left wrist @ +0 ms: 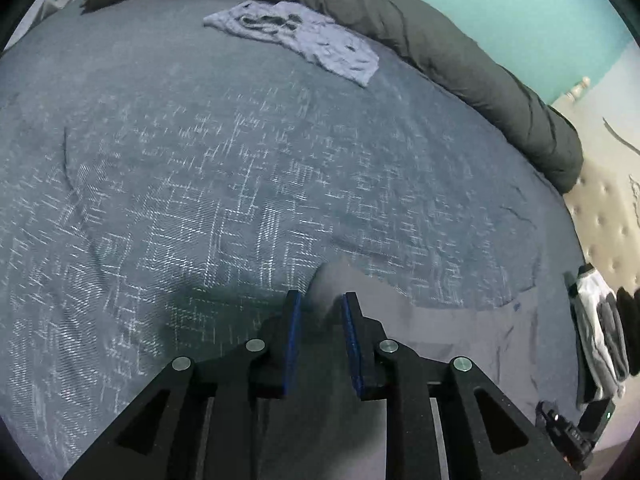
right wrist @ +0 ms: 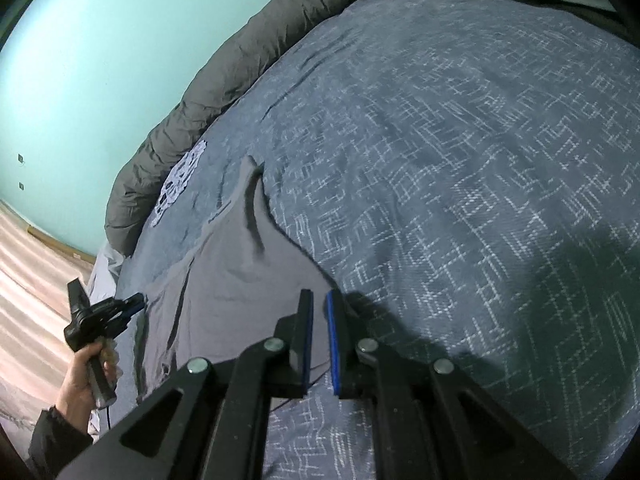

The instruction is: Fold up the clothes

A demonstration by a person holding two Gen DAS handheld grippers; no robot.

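Observation:
A plain grey garment (left wrist: pixel 460 340) lies spread on the blue patterned bedspread (left wrist: pixel 200 180). My left gripper (left wrist: pixel 320 304) has a raised fold of it bunched between its blue pads, and a peak of cloth stands just past the fingertips. In the right wrist view the grey garment (right wrist: pixel 232 280) runs from the left gripper (right wrist: pixel 136 302), held by a hand (right wrist: pixel 80 384) at its far corner, to my right gripper (right wrist: pixel 320 300). The right jaws stand nearly together, and the garment's near corner ends at their tips. The right gripper (left wrist: pixel 546 410) also shows at the garment's edge.
A crumpled light-blue garment (left wrist: pixel 296 36) lies near a rolled dark grey duvet (left wrist: pixel 460 60) along the bed's far side. White and grey clothes (left wrist: pixel 600 336) sit by the beige tufted headboard (left wrist: pixel 608 208). Wooden floor (right wrist: pixel 32 260) lies beyond the bed edge.

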